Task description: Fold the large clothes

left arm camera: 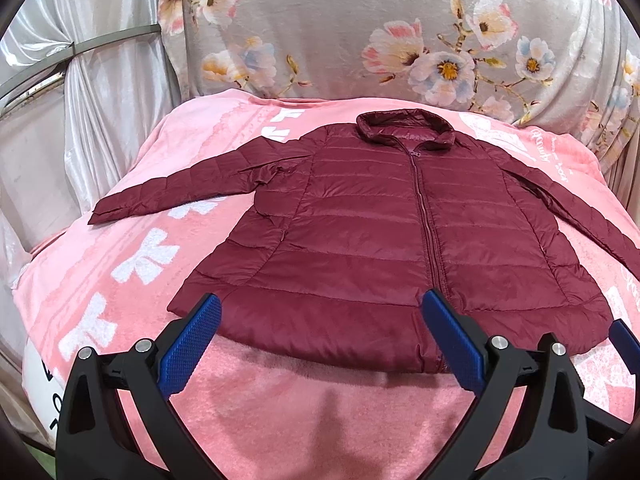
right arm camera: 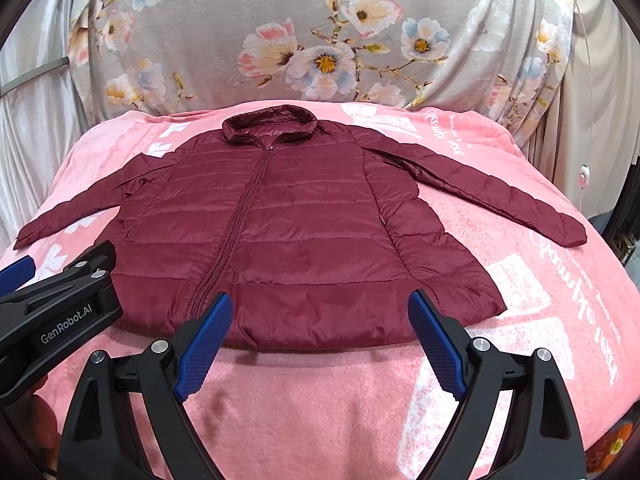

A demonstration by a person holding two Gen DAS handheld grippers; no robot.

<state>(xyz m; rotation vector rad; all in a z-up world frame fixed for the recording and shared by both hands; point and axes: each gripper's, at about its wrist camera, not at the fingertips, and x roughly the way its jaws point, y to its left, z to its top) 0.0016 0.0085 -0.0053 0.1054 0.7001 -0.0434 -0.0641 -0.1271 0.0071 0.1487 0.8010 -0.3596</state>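
A dark red quilted jacket [left arm camera: 380, 232] lies flat and zipped on a pink blanket [left arm camera: 280, 408], collar at the far side, both sleeves spread out to the sides. It also shows in the right wrist view [right arm camera: 304, 232]. My left gripper [left arm camera: 320, 312] is open and empty, hovering just before the jacket's near hem. My right gripper [right arm camera: 320, 312] is open and empty at the hem, right of the zip. The left gripper's black body [right arm camera: 60, 312] shows at the left edge of the right wrist view, and the right gripper's finger [left arm camera: 624, 344] at the right edge of the left wrist view.
A grey floral cloth [left arm camera: 360, 40] hangs behind the blanket, also seen in the right wrist view [right arm camera: 320, 40]. White curtains [left arm camera: 100, 100] hang at the left. The blanket [right arm camera: 520, 280] carries white bows and lettering. A white cord with a small switch [right arm camera: 585, 176] hangs at the right.
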